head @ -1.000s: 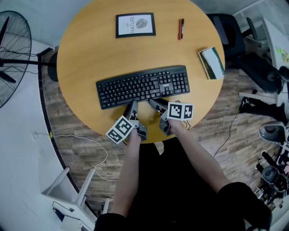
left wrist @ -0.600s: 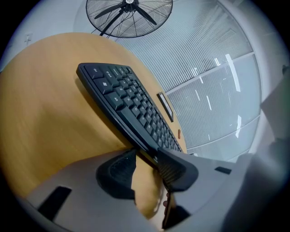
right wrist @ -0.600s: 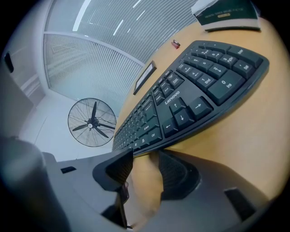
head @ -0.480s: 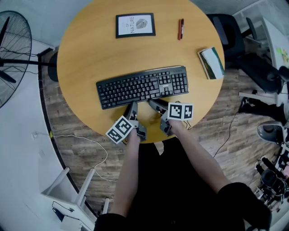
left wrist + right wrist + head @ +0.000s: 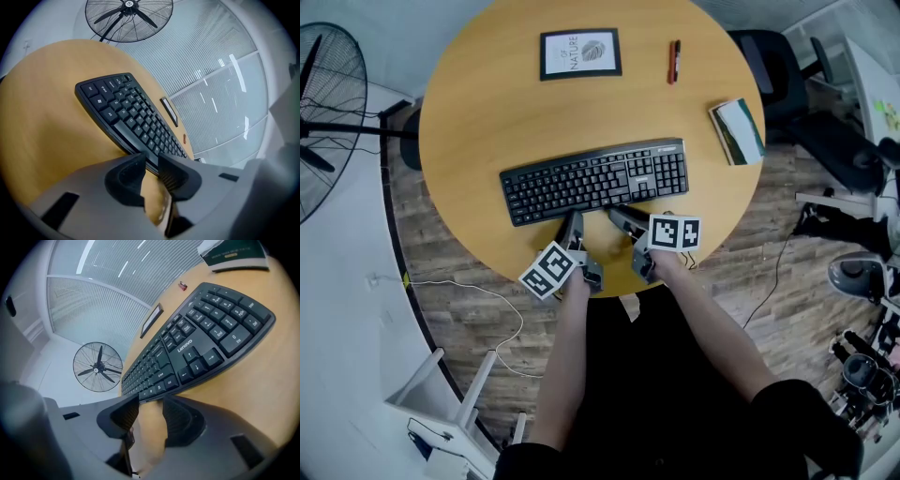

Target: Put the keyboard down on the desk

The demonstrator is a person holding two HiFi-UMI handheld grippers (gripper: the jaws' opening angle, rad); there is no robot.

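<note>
A black keyboard (image 5: 595, 180) lies flat on the round wooden table (image 5: 516, 103), slightly slanted. My left gripper (image 5: 571, 223) sits at its near edge, left of centre. In the left gripper view the jaws (image 5: 151, 161) are closing, with only bare table in the narrow gap and the keyboard (image 5: 131, 117) just past the tips. My right gripper (image 5: 619, 217) rests at the near edge further right. Its jaws (image 5: 150, 406) are also closing, and the keyboard's (image 5: 197, 348) front edge lies just beyond them, not pinched.
A framed print (image 5: 581, 52) and a red pen (image 5: 676, 60) lie at the table's far side, and a book (image 5: 738, 130) sits at its right edge. A floor fan (image 5: 323, 112) stands to the left, office chairs (image 5: 787, 75) to the right.
</note>
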